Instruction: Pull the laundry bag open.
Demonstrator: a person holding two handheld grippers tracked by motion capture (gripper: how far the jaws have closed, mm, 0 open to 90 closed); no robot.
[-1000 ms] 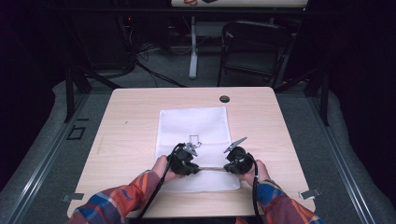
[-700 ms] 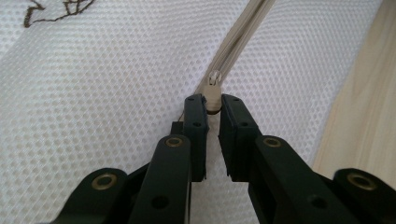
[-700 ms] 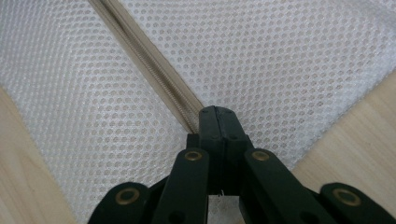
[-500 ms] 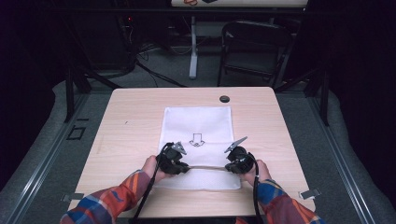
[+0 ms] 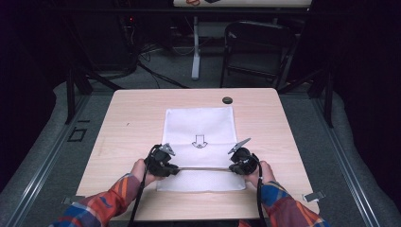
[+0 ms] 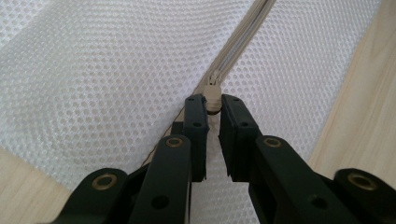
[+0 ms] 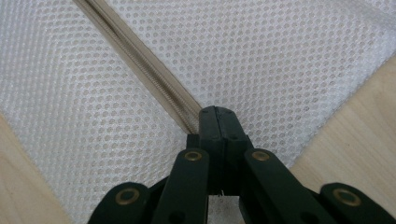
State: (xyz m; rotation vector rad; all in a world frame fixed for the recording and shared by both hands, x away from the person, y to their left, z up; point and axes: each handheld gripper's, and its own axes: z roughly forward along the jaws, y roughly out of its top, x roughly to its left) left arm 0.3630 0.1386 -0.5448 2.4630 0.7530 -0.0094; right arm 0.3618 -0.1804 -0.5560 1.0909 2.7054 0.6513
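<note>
Two grippers work the mesh bag (image 5: pixel 198 127): left gripper (image 6: pixel 212 109) pinches the zip pull (image 6: pixel 212 93), right gripper (image 7: pixel 218 116) clamps the zip's (image 5: pixel 203 168) end at three o'clock, its axis nine-to-three.

— What carries everything here?
— A pale, light-wood rectangular table (image 5: pixel 132 123) with rounded corners, standing on a grey floor (image 5: pixel 42 156).
— What lies directly on it?
— A flat white mesh fabric bag (image 5: pixel 198 125), printed with a small downward arrow and crossed near its front edge by a beige zipper (image 5: pixel 203 168). Well apart from it, near the far edge, sits a small dark round disc (image 5: pixel 227 100).
</note>
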